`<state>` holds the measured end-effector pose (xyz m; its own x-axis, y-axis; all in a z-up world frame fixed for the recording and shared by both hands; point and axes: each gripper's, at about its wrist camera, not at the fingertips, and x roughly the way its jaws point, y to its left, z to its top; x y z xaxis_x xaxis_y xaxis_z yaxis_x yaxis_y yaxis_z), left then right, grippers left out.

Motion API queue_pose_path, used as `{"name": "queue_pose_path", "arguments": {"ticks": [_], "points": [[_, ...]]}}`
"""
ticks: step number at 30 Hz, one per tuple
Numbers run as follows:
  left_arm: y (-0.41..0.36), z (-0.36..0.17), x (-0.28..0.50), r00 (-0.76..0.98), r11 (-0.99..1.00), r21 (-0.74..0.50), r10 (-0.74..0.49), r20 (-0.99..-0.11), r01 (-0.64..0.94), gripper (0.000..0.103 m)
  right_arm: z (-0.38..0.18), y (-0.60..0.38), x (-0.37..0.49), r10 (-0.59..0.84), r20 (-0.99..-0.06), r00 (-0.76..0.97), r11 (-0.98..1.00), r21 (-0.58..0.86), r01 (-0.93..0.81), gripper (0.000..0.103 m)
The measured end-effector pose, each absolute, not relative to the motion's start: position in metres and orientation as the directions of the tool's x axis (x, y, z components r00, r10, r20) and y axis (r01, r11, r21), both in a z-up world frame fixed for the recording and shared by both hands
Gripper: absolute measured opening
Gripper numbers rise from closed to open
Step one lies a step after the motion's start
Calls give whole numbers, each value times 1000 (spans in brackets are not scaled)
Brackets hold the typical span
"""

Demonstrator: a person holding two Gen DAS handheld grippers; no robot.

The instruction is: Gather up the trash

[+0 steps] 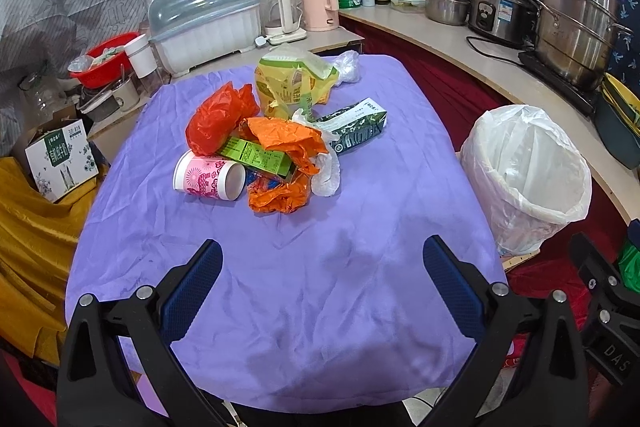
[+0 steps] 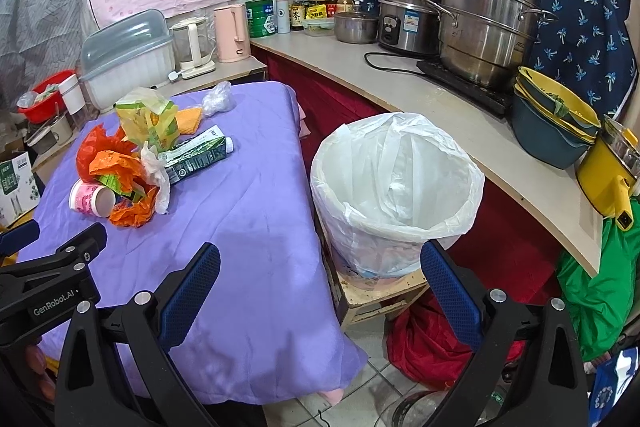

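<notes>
— Where were your tongs just then?

— Both left tongs (image 1: 322, 269) and right tongs (image 2: 320, 273) hung released and empty over the purple desk (image 1: 360, 307). Nothing was collected yet, I'd say.

— And the trash?

— Piled mid-desk: pink cup (image 1: 208, 177), orange bags (image 1: 280, 163), green carton (image 1: 356, 127). Next I needed to reach forward and grip one.

— The bin?

— The lined bin (image 2: 394, 195) beside the desk looked nearly empty.
</notes>
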<state>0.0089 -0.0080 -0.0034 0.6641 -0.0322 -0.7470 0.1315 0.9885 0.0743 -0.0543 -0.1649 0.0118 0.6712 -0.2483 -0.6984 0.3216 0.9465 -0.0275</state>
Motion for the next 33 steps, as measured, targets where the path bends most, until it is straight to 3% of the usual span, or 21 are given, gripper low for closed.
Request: {"name": "queue_pose_path", "arguments": {"ticks": [10,25,27,30,32,33], "points": [[22,-6,49,648,997,22,-27,-761,67,96,3,-154,-18,-236,-706,668,950,-23,311,96],[55,-21,149,554,978,-206,-159,-817,-22,95,-7,-130,49,-207,-712,671,956,-1,293,96],[57,-25,157,539,975,-222,-174,-824,-25,90,-6,-127,56,-200,-711,674,957,5,289,96],[59,-30,166,515,970,-242,-196,-834,-22,73,-5,-121,65,-198,-707,679,960,1,282,96],[61,-35,171,492,969,-248,-210,-845,-12,49,-5,-118,71,-197,-706,680,961,-2,277,96],[61,-36,172,484,968,-249,-216,-848,-5,43,-5,-116,74,-196,-707,679,961,-2,275,96]]}}
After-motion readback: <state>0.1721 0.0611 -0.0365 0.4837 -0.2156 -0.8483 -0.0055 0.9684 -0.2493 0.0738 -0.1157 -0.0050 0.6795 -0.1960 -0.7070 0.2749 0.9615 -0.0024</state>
